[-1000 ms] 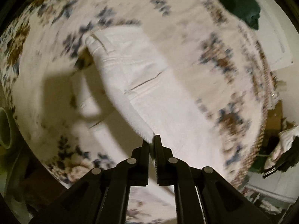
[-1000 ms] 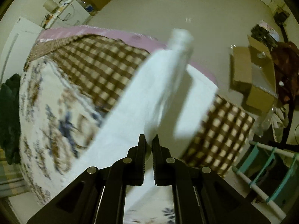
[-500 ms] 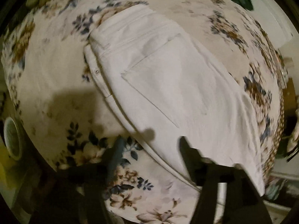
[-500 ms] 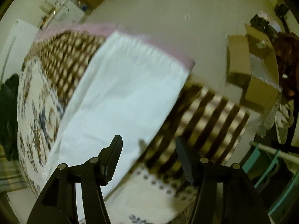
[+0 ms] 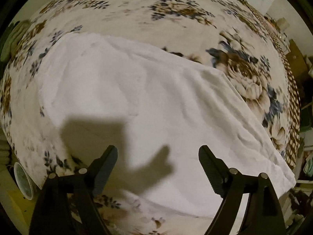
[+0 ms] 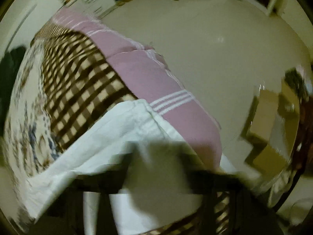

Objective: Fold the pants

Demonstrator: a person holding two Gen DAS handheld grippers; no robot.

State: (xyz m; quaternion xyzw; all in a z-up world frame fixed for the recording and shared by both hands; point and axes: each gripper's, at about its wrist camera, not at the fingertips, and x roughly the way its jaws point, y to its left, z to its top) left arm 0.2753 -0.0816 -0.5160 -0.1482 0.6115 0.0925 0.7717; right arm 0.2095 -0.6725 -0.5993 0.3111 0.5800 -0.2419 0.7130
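Observation:
The white pants lie flat on the floral bedspread, folded lengthwise, running from upper left to lower right in the left wrist view. My left gripper is open and empty, just above the pants' near edge. In the right wrist view the leg end of the pants lies over the checked border of the bedspread, near the bed's edge. My right gripper is heavily blurred; its fingers stand wide apart and hold nothing.
A pink striped blanket hangs at the bed's edge above a bare floor. Cardboard boxes stand on the floor to the right. A paper cup sits at the lower left of the bed.
Both grippers were shut on the pants a second ago, holding them up. They opened, the pants dropped flat on the bed, and both grippers have moved closer over the cloth.

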